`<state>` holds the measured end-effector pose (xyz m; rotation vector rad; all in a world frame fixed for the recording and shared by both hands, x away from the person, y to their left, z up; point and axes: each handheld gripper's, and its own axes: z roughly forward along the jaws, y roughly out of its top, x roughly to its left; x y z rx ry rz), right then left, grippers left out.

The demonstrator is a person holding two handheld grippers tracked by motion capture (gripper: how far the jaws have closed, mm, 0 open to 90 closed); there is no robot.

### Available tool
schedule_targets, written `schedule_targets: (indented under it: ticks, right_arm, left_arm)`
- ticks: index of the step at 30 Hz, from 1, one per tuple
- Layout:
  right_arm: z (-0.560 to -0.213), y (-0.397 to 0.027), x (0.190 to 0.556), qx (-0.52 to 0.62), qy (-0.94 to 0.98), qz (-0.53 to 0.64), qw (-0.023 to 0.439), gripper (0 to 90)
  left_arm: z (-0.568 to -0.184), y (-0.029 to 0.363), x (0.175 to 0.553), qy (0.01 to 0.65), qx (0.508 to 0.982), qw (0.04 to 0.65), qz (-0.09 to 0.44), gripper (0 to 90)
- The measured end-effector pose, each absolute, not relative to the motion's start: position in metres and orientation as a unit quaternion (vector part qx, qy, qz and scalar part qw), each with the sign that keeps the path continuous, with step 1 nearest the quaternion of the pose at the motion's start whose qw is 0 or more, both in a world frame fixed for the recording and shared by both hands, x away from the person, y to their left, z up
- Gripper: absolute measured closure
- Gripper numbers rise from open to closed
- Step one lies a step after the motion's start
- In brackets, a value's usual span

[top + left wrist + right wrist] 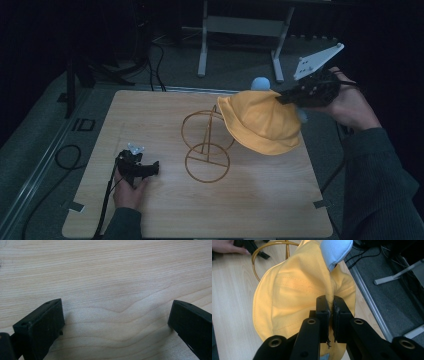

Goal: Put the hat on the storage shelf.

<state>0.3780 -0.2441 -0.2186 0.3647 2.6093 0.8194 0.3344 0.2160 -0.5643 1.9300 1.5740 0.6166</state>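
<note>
A yellow bucket hat (260, 122) with a light blue lining (260, 82) hangs in the air over the table's right half. My right gripper (286, 98) is shut on a fold of its fabric at the upper right. In the right gripper view the two jaws (331, 301) pinch the yellow cloth (289, 290), and the blue lining (335, 250) sticks up behind them. A golden wire stand (206, 145) with two rings stands mid-table, just left of the hat. My left gripper (150, 167) lies on the wood at the front left, jaws wide apart (116, 312) with nothing between them.
The wooden table (250, 210) ends close to the right of the hat, with grey floor and a metal rail (367, 297) beyond. A grey frame with legs (245, 25) stands behind the table. Cables (67, 155) lie on the floor at left.
</note>
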Motion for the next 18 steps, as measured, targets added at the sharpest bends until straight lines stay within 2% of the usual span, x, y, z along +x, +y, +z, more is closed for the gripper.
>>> schedule_targets:
  ticks: [18]
  right_arm:
    - [-0.214, -0.212, 0.379, 0.101, 0.93, 0.301, 0.186, 84.8]
  left_arm:
    - [-0.564, 0.216, 0.334, 0.588, 0.721, 0.284, 0.23, 0.4]
